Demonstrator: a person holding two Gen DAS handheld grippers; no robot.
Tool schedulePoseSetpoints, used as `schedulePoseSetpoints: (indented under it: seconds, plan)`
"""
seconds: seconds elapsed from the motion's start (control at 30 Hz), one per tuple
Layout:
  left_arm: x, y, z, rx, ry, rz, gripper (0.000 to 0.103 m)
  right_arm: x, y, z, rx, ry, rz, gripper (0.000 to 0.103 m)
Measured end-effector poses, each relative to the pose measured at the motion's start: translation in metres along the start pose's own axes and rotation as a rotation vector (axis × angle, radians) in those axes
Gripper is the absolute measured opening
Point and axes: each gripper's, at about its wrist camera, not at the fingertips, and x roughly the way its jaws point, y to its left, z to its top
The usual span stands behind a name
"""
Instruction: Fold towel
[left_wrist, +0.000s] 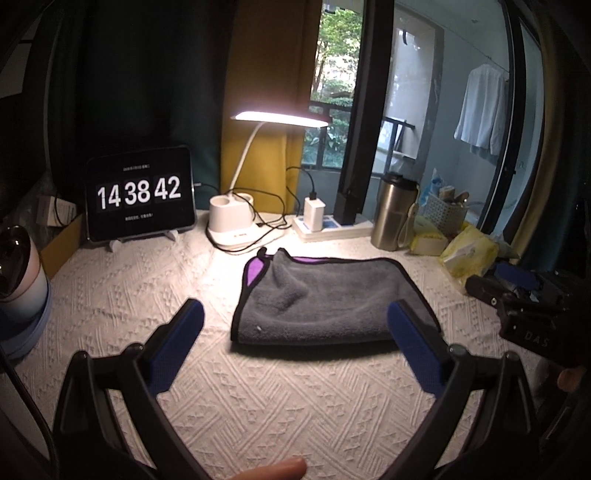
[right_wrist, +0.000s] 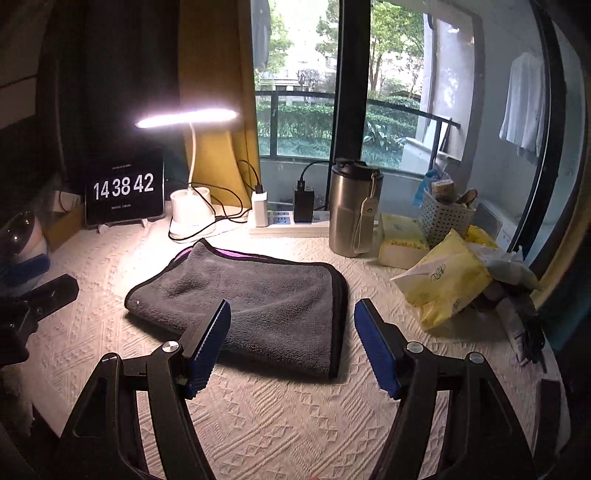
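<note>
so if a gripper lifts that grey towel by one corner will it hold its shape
Probably not: the towel looks soft and plush, already creased, so it should droop. Its folded layers seem loose and would likely fall open. It probably drags on the textured tablecloth.

1. The towel (right_wrist: 258, 295) is matt grey plush cloth with a fuzzy nap.
2. The tablecloth (right_wrist: 295, 424) is cream fabric, rough with raised woven diamonds.
3. The tumbler (right_wrist: 351, 214) at far right is brushed metal.
4. The tissue pack (right_wrist: 443, 288) has glossy yellow plastic wrapping.
</note>
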Motion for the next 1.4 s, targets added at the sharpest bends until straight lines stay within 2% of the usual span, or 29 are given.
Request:
schedulePoseSetpoints:
  seconds: [0.27,0.4,0.6,0.8,1.2,1.4]
  plan:
    - [-0.022,0.001,-0.009,0.008,-0.055,0.026,0.100,-0.027,0.003,-0.012,0.014,-0.021,-0.021,0.073]
    - [-0.029,-0.002,-0.016,0.032,-0.057,0.018,0.100,-0.039,0.002,-0.024,0.028,-0.018,-0.028,0.073]
    - [-0.049,-0.002,-0.024,0.045,-0.106,-0.005,0.100,-0.056,0.010,-0.040,0.024,-0.039,-0.032,0.073]
    - [-0.066,0.000,-0.034,0.070,-0.140,0.004,0.100,-0.068,0.016,-0.049,0.042,-0.069,-0.034,0.073]
    - [-0.086,0.002,-0.038,0.075,-0.207,0.010,0.100,-0.083,0.025,-0.052,0.031,-0.092,-0.048,0.073]
    - [-0.086,0.001,-0.037,0.074,-0.215,0.023,0.101,-0.083,0.024,-0.052,0.031,-0.092,-0.046,0.073]
